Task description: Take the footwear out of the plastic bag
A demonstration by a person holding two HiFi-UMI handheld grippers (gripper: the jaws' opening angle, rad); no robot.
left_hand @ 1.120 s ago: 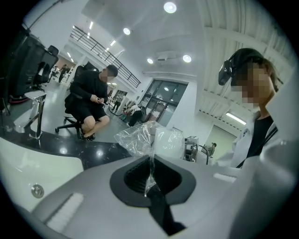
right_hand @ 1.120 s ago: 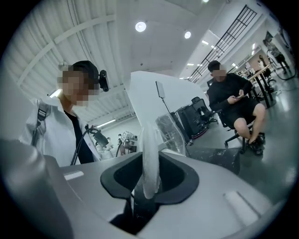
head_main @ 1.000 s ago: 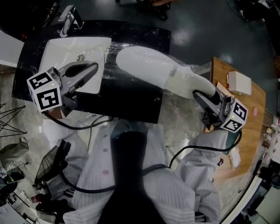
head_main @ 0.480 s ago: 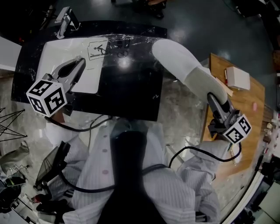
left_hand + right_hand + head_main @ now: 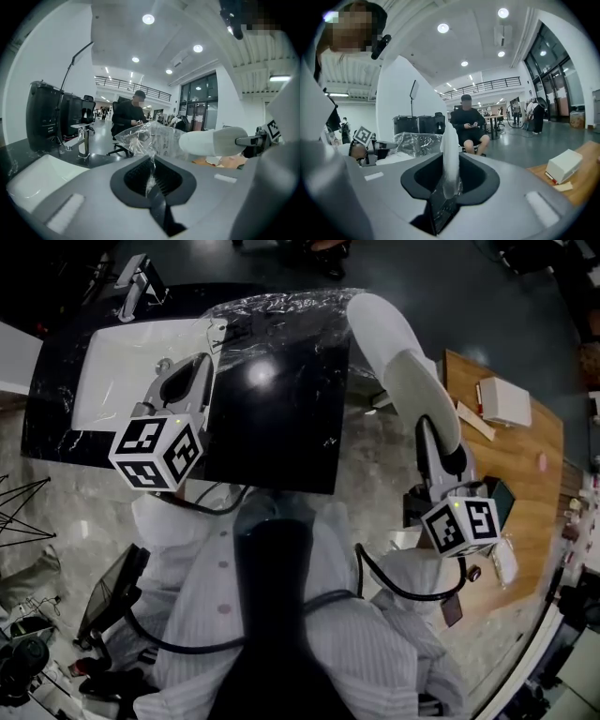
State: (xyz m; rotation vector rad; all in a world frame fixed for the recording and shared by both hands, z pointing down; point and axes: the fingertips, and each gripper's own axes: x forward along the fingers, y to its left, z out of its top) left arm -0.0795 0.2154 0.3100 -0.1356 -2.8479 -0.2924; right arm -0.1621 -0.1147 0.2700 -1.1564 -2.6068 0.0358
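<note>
The left gripper [image 5: 200,364] is shut tight on a pinch of the clear plastic bag [image 5: 272,320], which it holds above the black table's [image 5: 272,446] far edge. The right gripper [image 5: 431,432] is clamped on the near end of the white footwear [image 5: 398,352]. A second ago the footwear lay across the table inside the bag. Now it hangs past the table's right edge, so removal looks nearly done. Its long axis runs from the right gripper to the far right corner, with the toe at the bag's mouth.

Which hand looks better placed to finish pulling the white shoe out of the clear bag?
Right: the right gripper clamps the white shoe, while the left gripper only pinches the clear bag.
</note>
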